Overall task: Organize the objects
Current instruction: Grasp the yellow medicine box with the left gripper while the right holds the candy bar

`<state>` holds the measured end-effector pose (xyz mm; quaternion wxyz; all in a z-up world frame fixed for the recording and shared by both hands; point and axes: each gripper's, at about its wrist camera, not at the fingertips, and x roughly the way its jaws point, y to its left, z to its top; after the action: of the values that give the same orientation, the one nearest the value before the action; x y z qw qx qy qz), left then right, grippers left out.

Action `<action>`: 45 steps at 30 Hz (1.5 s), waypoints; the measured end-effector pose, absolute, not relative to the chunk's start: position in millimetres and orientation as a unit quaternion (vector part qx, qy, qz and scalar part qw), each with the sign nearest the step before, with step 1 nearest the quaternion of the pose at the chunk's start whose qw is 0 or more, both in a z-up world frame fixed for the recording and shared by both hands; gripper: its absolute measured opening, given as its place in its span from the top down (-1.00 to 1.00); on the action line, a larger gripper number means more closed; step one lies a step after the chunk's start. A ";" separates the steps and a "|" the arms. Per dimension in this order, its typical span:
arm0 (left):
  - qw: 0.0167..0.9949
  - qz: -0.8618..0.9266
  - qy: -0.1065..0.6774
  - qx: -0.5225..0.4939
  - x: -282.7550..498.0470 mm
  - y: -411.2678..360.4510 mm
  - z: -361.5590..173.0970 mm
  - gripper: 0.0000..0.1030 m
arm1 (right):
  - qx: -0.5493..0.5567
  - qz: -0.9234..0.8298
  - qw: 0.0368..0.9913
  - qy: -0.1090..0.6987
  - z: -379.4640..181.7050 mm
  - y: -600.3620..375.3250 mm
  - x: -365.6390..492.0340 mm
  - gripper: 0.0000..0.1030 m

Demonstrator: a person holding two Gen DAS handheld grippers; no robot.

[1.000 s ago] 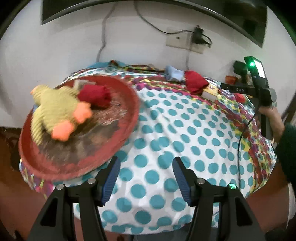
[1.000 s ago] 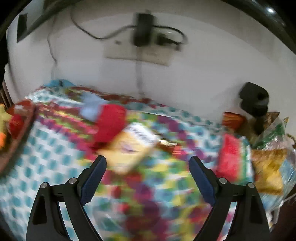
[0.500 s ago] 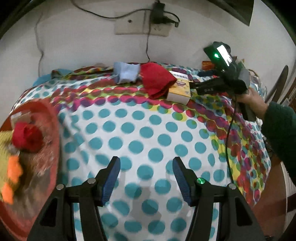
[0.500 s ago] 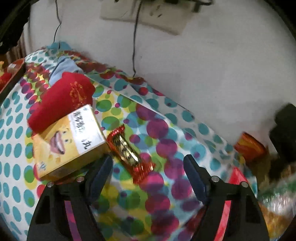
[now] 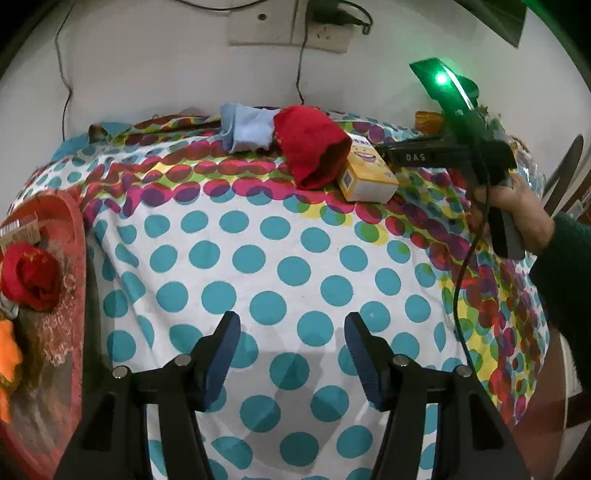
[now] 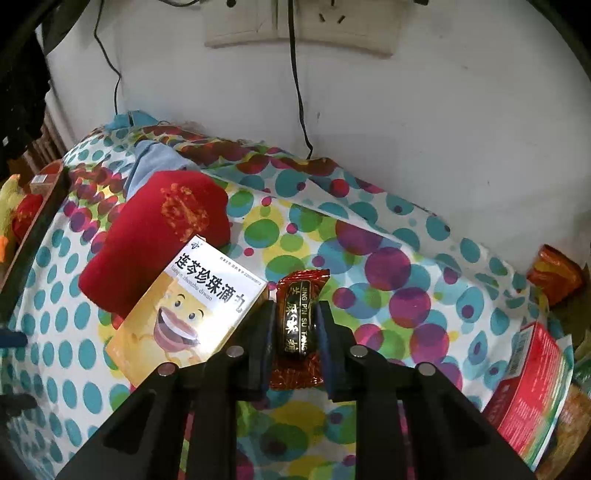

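Observation:
My right gripper [image 6: 294, 317] is shut on a small red and black candy wrapper [image 6: 295, 323] that lies on the dotted tablecloth [image 6: 388, 288]. Just left of it sits a yellow medicine box [image 6: 188, 317], leaning against a red pouch [image 6: 155, 236]; a light blue cloth [image 6: 157, 162] lies behind. The left wrist view shows the same box [image 5: 367, 173], pouch [image 5: 314, 147] and blue cloth [image 5: 245, 127] at the table's far side. My left gripper [image 5: 291, 332] hovers open over bare cloth, nothing between its fingers. A red tray [image 5: 72, 236] at the left holds a red rolled item [image 5: 31, 275].
A person's hand [image 5: 524, 210] holds the right gripper's handle [image 5: 469, 155] at the far right. A red carton [image 6: 528, 391] and snack bags lie at the table's right edge. Wall sockets [image 6: 299, 26] with hanging cables are behind the table.
My right gripper came down onto the candy wrapper and closed on it. The left gripper swung right, away from the red tray, and stayed open.

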<state>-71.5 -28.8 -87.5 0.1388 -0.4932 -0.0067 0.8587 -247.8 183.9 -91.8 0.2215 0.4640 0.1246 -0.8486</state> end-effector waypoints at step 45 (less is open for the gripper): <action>0.108 0.891 0.051 -0.438 -129.8 8.4 -112.3 -0.12 | 0.430 -0.876 0.208 0.070 -94.4 173.7 -159.3 0.56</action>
<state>-129.8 8.4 -112.3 0.1082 -0.4377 0.0513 0.8911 -159.3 173.7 -94.4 0.2077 0.4295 0.0699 -0.8761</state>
